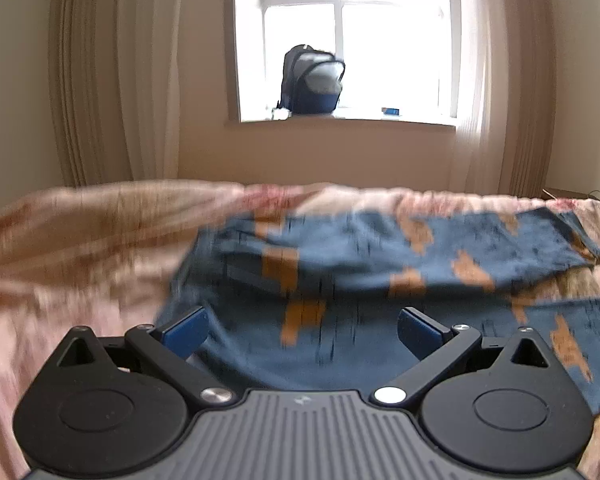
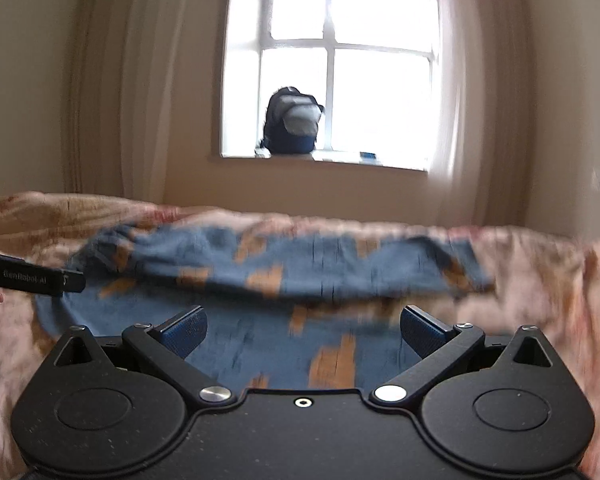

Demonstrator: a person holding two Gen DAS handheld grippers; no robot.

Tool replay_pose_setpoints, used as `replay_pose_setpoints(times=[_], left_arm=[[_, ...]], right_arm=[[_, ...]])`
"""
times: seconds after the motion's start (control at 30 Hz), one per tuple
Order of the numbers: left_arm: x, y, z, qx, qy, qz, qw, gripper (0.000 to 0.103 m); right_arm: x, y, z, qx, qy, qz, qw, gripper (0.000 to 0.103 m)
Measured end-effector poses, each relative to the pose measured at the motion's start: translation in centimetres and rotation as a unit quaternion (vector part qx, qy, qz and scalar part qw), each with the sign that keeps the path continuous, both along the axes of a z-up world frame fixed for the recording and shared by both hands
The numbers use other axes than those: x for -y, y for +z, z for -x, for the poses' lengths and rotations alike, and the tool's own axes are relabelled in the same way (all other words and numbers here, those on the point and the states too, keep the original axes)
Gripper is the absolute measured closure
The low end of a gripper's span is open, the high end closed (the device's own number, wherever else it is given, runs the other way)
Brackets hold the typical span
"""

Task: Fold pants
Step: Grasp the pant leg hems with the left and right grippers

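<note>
Blue pants with orange patches lie spread on the bed, waist to the left and legs running right. They also show in the right wrist view. My left gripper is open and empty, hovering over the near part of the pants close to the waist. My right gripper is open and empty over the near leg. The left gripper's black body shows at the left edge of the right wrist view, beside the waistband. Both views are blurred by motion.
The bed has a pink and beige patterned cover. Behind it is a wall with a bright window, a dark backpack on the sill and beige curtains at both sides.
</note>
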State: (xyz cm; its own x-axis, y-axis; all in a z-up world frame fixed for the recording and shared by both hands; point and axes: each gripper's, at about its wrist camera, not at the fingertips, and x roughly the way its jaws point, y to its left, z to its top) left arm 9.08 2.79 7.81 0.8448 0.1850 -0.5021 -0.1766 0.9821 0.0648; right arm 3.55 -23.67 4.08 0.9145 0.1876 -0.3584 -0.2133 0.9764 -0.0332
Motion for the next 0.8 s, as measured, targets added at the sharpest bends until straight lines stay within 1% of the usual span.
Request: replay_pose_setpoints(times=[0.07,0.17,0.3,0.37,0.4,0.43,0.47,0.5,0.53,0.57,0.6,0.63,0.7,0.77,0.8], left_arm=[[0.4,1.4,-0.8,0.012,-0.006,-0.015,0.9998,0.0],[1.2,3.2,-2.0,0.023,-0.016,-0.041,0.9988,0.0],[1.9,4.5,-3.8,0.02,-0.033,-0.065,0.9971,0.0],[2.2,4.6,-4.9,0.008,-0.048,-0.085,0.9952,0.0],[2.4,4.6,-5.6,-0.006,-0.062,-0.098,0.9932,0.0],[2.4,4.6,-6.5,-0.025,-0.08,-0.106,0.9908,0.0],[2.3,4.5,-7.7,-0.056,-0.103,-0.109,0.9872,0.0],[1.9,4.4,-8.7,-0.084,-0.12,-0.102,0.984,0.0],[1.4,4.2,-9.9,-0.115,-0.133,-0.086,0.9806,0.0],[0.8,3.9,-11.2,-0.145,-0.141,-0.061,0.9775,0.0],[-0.2,3.4,-12.5,-0.168,-0.139,-0.023,0.9757,0.0],[-1.2,2.9,-13.5,-0.177,-0.131,0.017,0.9753,0.0],[-3.3,1.9,-15.5,-0.169,-0.118,0.091,0.9744,0.0],[-5.1,0.9,-16.8,-0.147,-0.109,0.134,0.9739,0.0],[-5.9,0.5,-17.4,-0.136,-0.109,0.147,0.9737,0.0]], right_arm=[[0.1,1.7,-1.5,0.011,0.012,-0.004,1.0,0.0],[0.1,3.7,-3.8,0.015,0.033,-0.009,0.999,0.0],[0.2,5.3,-6.7,0.007,0.057,-0.01,0.998,0.0],[0.0,5.6,-8.2,0.001,0.066,-0.001,0.998,0.0],[-0.1,5.6,-9.0,-0.005,0.073,0.006,0.997,0.0],[-0.3,5.5,-9.9,-0.015,0.081,0.017,0.997,0.0],[-0.5,5.4,-10.8,-0.026,0.088,0.026,0.995,0.0],[-0.7,5.1,-11.8,-0.04,0.099,0.036,0.994,0.0],[-0.9,4.8,-13.0,-0.056,0.114,0.046,0.991,0.0],[-1.2,4.5,-14.2,-0.067,0.126,0.051,0.988,0.0],[-1.4,4.1,-15.2,-0.078,0.141,0.054,0.985,0.0],[-1.5,3.7,-16.3,-0.087,0.153,0.058,0.983,0.0],[-1.8,2.6,-18.9,-0.102,0.169,0.069,0.978,0.0],[-2.5,1.3,-21.1,-0.118,0.176,0.095,0.973,0.0],[-2.8,0.7,-22.1,-0.123,0.178,0.106,0.971,0.0]])
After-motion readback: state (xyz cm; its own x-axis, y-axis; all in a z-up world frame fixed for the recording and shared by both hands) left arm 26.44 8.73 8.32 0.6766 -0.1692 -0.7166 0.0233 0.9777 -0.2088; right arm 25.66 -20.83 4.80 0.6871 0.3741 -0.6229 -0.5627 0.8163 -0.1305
